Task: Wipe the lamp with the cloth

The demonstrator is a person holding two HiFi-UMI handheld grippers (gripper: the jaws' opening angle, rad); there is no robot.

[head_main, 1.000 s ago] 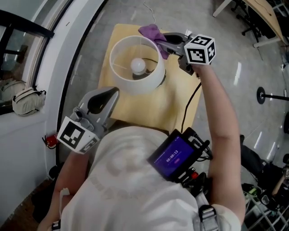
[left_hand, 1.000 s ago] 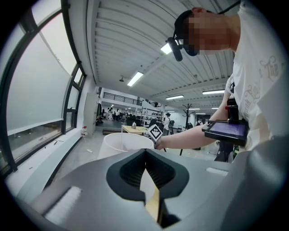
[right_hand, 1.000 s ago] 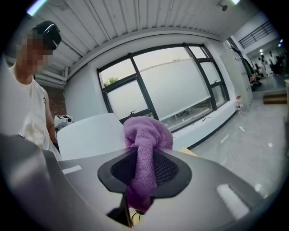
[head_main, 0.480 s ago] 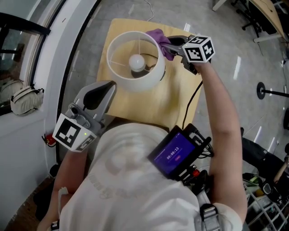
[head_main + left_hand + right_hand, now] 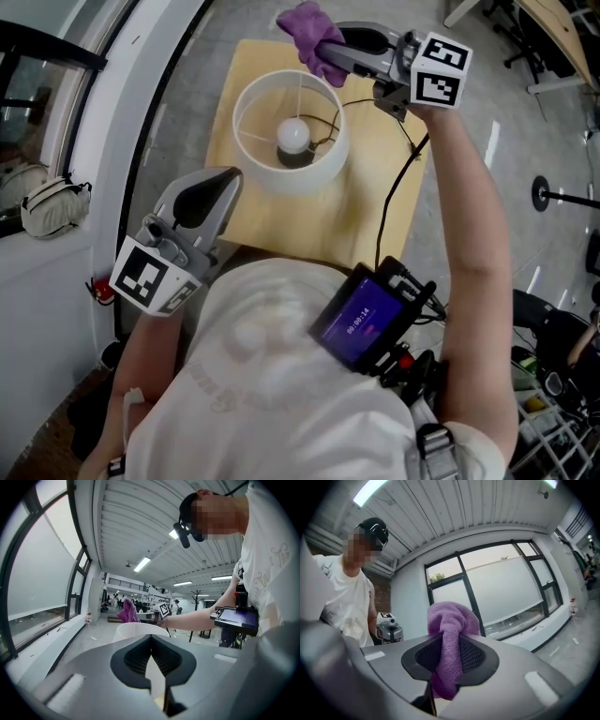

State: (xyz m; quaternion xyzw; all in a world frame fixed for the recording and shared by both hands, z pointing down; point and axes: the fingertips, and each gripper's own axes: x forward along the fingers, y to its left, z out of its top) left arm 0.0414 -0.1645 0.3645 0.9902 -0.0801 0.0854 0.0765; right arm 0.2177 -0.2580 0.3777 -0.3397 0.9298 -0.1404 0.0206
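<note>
A lamp with a white round shade (image 5: 323, 159) and a bare bulb (image 5: 293, 136) stands on a small wooden table (image 5: 300, 220). My right gripper (image 5: 330, 49) is raised above and just beyond the shade's far rim, shut on a bunched purple cloth (image 5: 307, 28) that is clear of the shade. In the right gripper view the cloth (image 5: 449, 644) fills the gap between the jaws. My left gripper (image 5: 225, 180) hovers at the table's near left edge, shut and holding nothing. The left gripper view shows the shade (image 5: 133, 631) ahead, with the cloth (image 5: 127, 613) above it.
A black cord (image 5: 398, 187) runs from the lamp over the table's right edge. A curved white window wall (image 5: 141, 112) lies close on the left, with a pale bag (image 5: 56, 208) behind it. A black stand base (image 5: 544, 197) sits on the floor to the right.
My right gripper has lifted the cloth from the shade's far rim to above and beyond it. The left gripper has stayed put.
</note>
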